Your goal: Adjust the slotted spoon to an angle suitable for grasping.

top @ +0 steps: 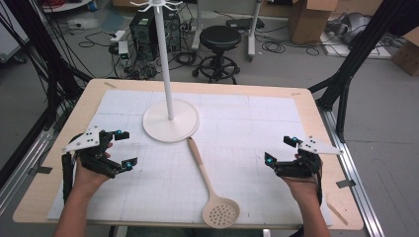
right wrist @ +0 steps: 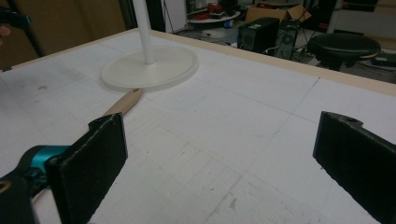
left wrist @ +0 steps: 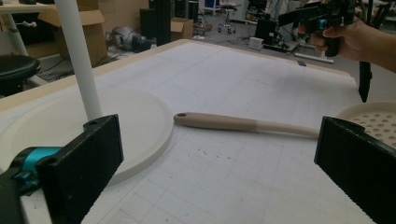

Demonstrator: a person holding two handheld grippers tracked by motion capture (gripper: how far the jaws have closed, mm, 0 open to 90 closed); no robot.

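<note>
A beige slotted spoon (top: 210, 187) lies flat on the white gridded mat, handle tip near the stand's base, perforated bowl at the front edge. The white stand (top: 170, 121) has a round base and a tall pole with hooks on top. My left gripper (top: 125, 149) hovers open at the mat's left side, jaws wide apart and empty; from it the spoon's handle (left wrist: 233, 123) runs across between the stand base (left wrist: 116, 126) and the spoon's bowl. My right gripper (top: 280, 150) is open and empty at the right side, facing the stand (right wrist: 152, 67) and the handle tip (right wrist: 123, 102).
The wooden table (top: 316, 113) carries the white mat. A thin wooden stick (top: 338, 211) lies near the front right corner. Beyond the far edge stand a black stool (top: 220, 42), computer gear, cables and cardboard boxes. Black frame legs flank both sides.
</note>
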